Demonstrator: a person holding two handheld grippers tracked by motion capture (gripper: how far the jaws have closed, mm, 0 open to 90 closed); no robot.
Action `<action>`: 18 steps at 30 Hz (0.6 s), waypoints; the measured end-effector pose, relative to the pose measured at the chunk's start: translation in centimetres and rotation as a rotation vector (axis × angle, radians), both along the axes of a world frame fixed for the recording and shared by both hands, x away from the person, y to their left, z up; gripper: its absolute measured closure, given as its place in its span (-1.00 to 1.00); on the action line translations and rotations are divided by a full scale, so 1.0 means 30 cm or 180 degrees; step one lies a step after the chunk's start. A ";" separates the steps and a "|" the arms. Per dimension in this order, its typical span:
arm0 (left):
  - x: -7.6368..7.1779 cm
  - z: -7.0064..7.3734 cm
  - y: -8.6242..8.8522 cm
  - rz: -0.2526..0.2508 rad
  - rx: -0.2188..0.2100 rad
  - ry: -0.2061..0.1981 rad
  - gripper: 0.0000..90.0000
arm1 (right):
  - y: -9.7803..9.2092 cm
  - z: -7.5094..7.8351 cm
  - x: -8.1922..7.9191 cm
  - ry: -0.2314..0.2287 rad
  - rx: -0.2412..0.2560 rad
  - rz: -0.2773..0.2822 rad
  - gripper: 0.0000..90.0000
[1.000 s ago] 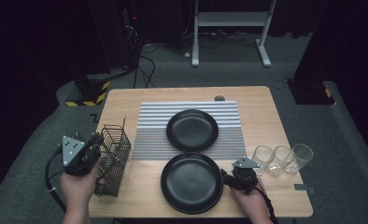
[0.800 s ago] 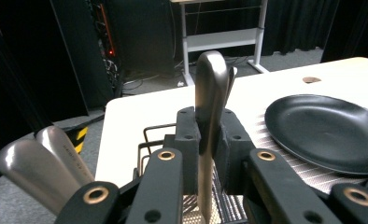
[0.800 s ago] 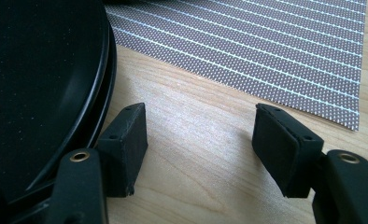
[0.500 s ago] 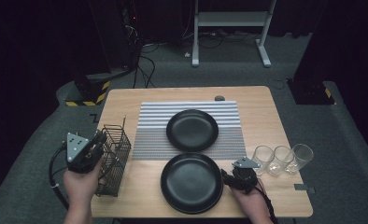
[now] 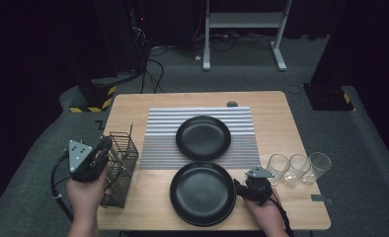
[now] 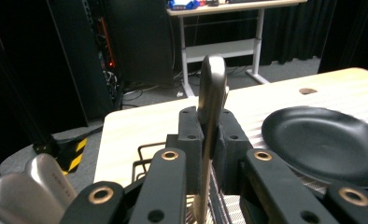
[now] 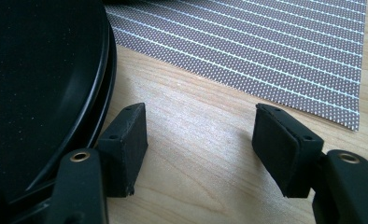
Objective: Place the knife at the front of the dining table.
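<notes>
**Cutlery being drawn from the caddy, right tool idling by the near plate**

The left tool (image 5: 102, 149) is clamping an upright metal utensil handle (image 6: 211, 100) between closed jaws, lifting it over the wire caddy (image 5: 119, 168) at the worktop's (image 5: 281, 118) left edge; further handles (image 6: 30, 184) are standing in the caddy. The left hand (image 5: 86, 190) is tilting the tool inward. The right tool (image 7: 198, 149) is resting low with jaws spread and empty, one jaw beside the near black plate (image 5: 202, 192), probably awaiting the cutlery.

Black hand-held gripper (image 5: 105, 148) — grey three-cornered plate; brass-ringed screws; trailing cable.
</notes>
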State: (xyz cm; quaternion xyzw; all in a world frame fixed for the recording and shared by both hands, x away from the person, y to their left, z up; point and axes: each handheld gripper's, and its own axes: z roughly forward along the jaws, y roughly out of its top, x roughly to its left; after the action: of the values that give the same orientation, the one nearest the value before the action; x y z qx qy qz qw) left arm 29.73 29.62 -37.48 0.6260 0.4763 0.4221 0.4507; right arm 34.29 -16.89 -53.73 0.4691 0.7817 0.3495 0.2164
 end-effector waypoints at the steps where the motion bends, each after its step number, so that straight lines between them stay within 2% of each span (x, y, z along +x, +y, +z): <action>1: 0.001 0.002 -0.002 0.0000 0.0000 -0.0012 0.84 | 0.000 0.000 0.000 -0.0001 -0.0002 0.0001 -0.21; 8: -0.002 0.016 -0.009 -0.0015 0.0016 -0.0126 0.84 | 0.000 0.000 0.000 0.0000 0.0001 0.0002 -0.21; 12: -0.006 0.030 -0.011 -0.0022 -0.0029 -0.0213 0.84 | 0.000 0.000 0.000 -0.0001 0.0005 -0.0002 -0.21; 18: -0.005 0.058 -0.010 -0.0002 -0.0019 -0.0280 0.84 | 0.000 0.000 0.000 -0.0003 0.0003 0.0000 -0.21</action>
State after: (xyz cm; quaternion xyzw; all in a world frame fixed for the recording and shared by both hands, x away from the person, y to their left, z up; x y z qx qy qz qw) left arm 29.59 29.33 -35.76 0.6056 0.4570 0.4476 0.4733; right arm 34.29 -16.89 -53.74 0.4690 0.7814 0.3500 0.2166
